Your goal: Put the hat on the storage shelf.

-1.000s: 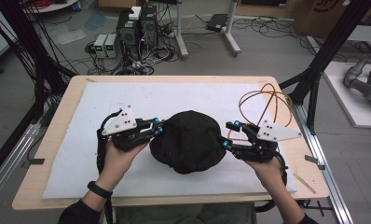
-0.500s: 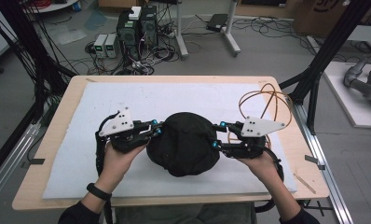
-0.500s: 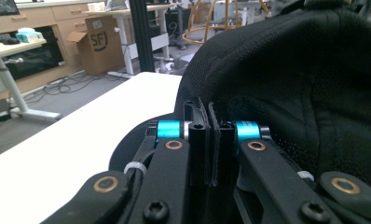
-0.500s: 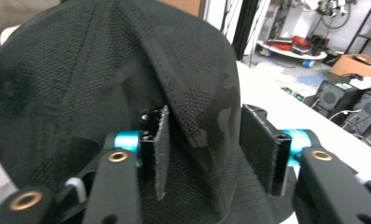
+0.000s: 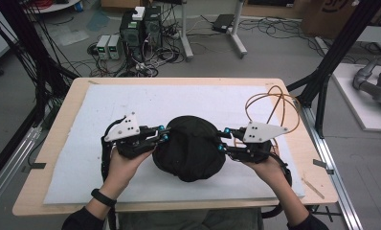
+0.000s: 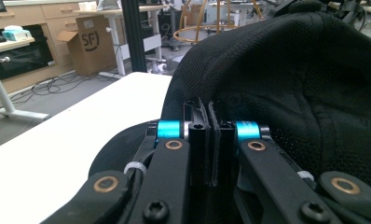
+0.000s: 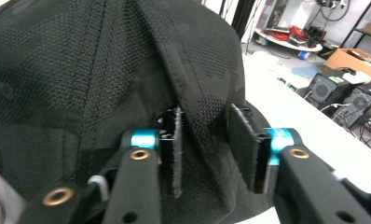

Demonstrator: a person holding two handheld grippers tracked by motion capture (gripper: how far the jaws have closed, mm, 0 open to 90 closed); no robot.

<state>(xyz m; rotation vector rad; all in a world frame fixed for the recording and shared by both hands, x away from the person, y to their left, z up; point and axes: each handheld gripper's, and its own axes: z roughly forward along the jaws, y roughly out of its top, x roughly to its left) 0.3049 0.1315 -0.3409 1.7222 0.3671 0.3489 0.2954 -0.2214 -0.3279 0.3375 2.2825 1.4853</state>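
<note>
A black cap (image 5: 191, 146) lies in the middle of the white mat (image 5: 131, 103), between my two grippers. My left gripper (image 5: 162, 135) is at the cap's left edge. In the left gripper view its jaws are pressed together (image 6: 209, 135) with the rim of the cap (image 6: 305, 70) pinched between the pads. My right gripper (image 5: 222, 140) is at the cap's right side. In the right gripper view it stands open (image 7: 209, 144), its jaws straddling a raised fold of the mesh cap (image 7: 81, 70) with a gap on the right.
The mat covers a wooden table (image 5: 294, 120). An orange cable loop (image 5: 270, 103) lies behind the right gripper. A black frame post (image 5: 322, 86) rises at the table's right edge. Computers and cables (image 5: 140, 28) sit on the floor beyond.
My right gripper has moved left and now has the cap's right side between its open jaws. The cap has bunched up slightly. The left gripper has kept its hold.
</note>
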